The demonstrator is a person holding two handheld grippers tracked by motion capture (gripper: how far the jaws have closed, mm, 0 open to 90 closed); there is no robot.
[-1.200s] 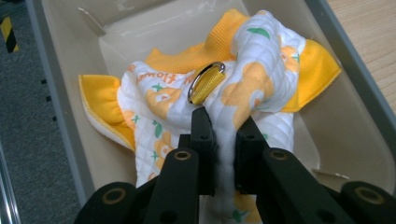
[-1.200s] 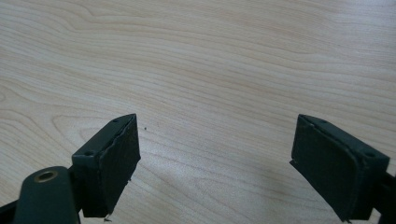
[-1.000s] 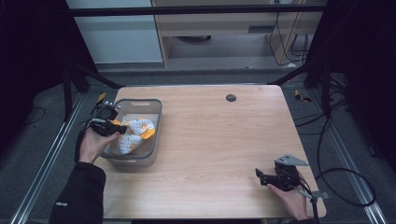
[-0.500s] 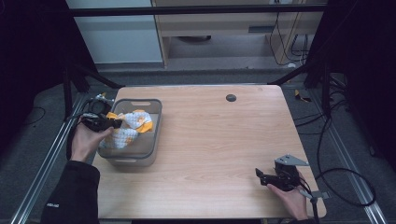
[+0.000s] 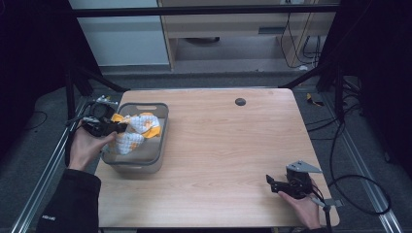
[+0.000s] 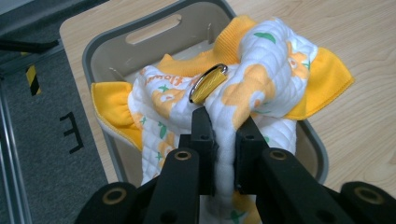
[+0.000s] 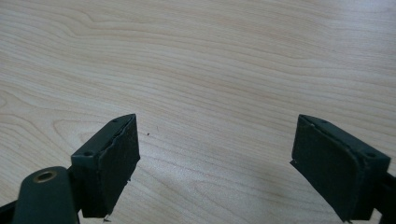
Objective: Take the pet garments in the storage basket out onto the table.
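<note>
A white and orange quilted garment (image 5: 133, 132) (image 6: 243, 88) with a small metal ring and yellow strap (image 6: 208, 83) hangs over a grey bin (image 5: 158, 145) (image 6: 112, 39) at the table's left side. My left gripper (image 5: 116, 128) (image 6: 225, 140) is shut on a fold of this garment, holding it partly lifted above the bin. My right gripper (image 5: 273, 183) (image 7: 212, 158) rests low near the table's front right corner, open, with bare wood between its pads.
The light wooden table (image 5: 228, 141) has a round dark grommet (image 5: 240, 101) near its far edge. Black frame posts and cables stand around the table. A metal rail runs along the floor at the left.
My left gripper has pulled back to the left and up, drawing the garment partly out of the bin toward its left rim. The right gripper has stayed put.
</note>
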